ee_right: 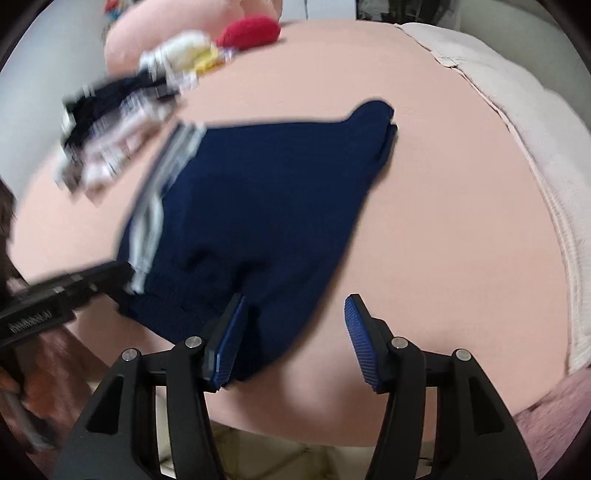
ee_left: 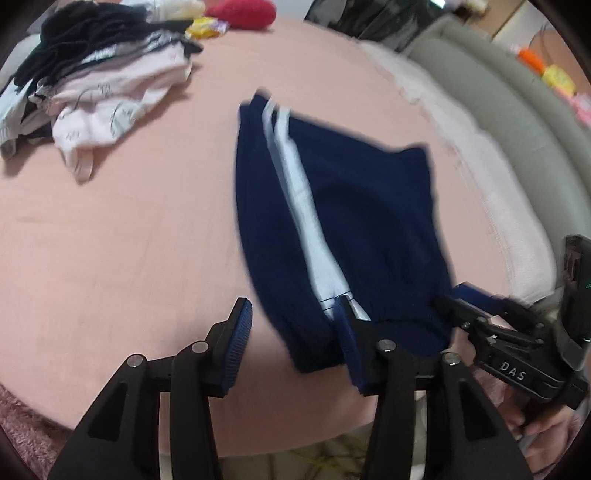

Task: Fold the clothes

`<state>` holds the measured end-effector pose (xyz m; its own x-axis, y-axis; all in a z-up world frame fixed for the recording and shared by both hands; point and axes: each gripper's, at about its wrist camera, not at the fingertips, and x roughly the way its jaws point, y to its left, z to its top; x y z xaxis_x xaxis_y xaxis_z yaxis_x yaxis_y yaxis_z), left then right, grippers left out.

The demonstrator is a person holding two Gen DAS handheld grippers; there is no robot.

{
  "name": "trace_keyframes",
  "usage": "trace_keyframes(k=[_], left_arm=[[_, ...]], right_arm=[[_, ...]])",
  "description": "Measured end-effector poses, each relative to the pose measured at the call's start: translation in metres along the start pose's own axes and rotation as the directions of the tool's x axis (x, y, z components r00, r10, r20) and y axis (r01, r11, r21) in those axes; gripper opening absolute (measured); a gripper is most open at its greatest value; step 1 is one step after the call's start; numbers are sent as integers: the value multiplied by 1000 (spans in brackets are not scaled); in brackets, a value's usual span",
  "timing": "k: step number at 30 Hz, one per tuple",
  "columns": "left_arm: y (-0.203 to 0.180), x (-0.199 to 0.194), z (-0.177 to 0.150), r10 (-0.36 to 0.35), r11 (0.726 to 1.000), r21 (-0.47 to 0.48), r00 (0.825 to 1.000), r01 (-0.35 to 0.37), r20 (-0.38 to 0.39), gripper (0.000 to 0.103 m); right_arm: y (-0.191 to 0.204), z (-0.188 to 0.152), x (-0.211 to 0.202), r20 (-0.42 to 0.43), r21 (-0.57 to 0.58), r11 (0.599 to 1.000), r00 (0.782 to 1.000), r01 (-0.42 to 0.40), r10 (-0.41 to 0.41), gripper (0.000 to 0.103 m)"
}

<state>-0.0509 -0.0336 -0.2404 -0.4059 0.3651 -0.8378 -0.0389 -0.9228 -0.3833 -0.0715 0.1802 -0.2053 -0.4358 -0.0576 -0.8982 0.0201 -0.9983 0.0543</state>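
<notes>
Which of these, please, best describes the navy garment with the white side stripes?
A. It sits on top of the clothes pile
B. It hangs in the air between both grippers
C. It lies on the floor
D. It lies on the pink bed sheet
D: the navy garment lies spread on the pink bed sheet, apart from the clothes pile farther back.

- I see the bed (ee_left: 129, 229) spread with a smooth pink sheet.
- Along its right side I see a pale cream blanket (ee_right: 535, 155), lying rumpled at the sheet's edge.
- At the far end a red plush thing (ee_left: 242, 13) rests on the sheet, blurred in the right view.
- Just beside it I make out a yellow packet (ee_left: 207, 28).
- Past the blanket I see a grey-green padded headboard or sofa back (ee_left: 491, 92); I cannot tell which.
- A fuzzy mauve rug (ee_right: 554, 417) shows below the bed's near edge.
</notes>
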Motion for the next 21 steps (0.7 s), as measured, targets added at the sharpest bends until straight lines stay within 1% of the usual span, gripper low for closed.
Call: trace_keyframes(k=[1,3,5,6,8,9,11,13,14,15,16,18,20,21], left_arm=[[4,-3,0,-20,1000,-23,1000,20,-1,49],[12,-11,-3,-65,997,-50,998,65,14,49],[22,-8,-6,-174,980,-100,985,174,7,47],[26,-3,-5,-215,969,-128,977,213,1,47],[27,7,-3,-239,959,-152,971,237,2,48],[27,10,-1,-251,955,-161,968,250,10,48],[24,13,0,-268,948,-173,963,268,24,47],[19,16,-4,-262,948,-180,965,262,24,42],[16,15,-5,-255,952,-172,967,255,21,38],[14,14,-7,-246,956,-159,969,245,16,36],[12,12,-7,-242,959,-151,970,241,12,35],[10,11,-8,-244,959,-145,970,242,3,31],[9,10,-9,-260,957,-138,966,256,-12,31],[7,8,-11,-264,957,-133,964,259,-24,32]], right_arm=[[-3,-4,0,-5,1,1000,1000,-2,2,56],[-12,-10,-8,4,38,999,999,-39,39,56],[-16,-12,-14,15,59,995,997,-82,81,60],[-18,-13,-17,21,69,992,995,-103,102,60],[-16,-9,-9,15,84,984,988,-157,157,61],[-14,-8,-4,5,93,979,983,-181,181,65],[-10,-9,6,-5,96,979,983,-181,183,69],[-6,-10,9,3,72,983,986,-168,169,69],[-4,-9,11,4,62,985,987,-161,162,66],[-1,-6,14,0,55,987,988,-154,154,58],[0,-5,16,-3,51,987,989,-150,150,52],[0,-6,12,-8,58,984,985,-170,171,32],[-1,-9,3,-9,58,980,981,-192,193,24],[-1,-9,-1,-6,45,980,981,-192,192,24]])
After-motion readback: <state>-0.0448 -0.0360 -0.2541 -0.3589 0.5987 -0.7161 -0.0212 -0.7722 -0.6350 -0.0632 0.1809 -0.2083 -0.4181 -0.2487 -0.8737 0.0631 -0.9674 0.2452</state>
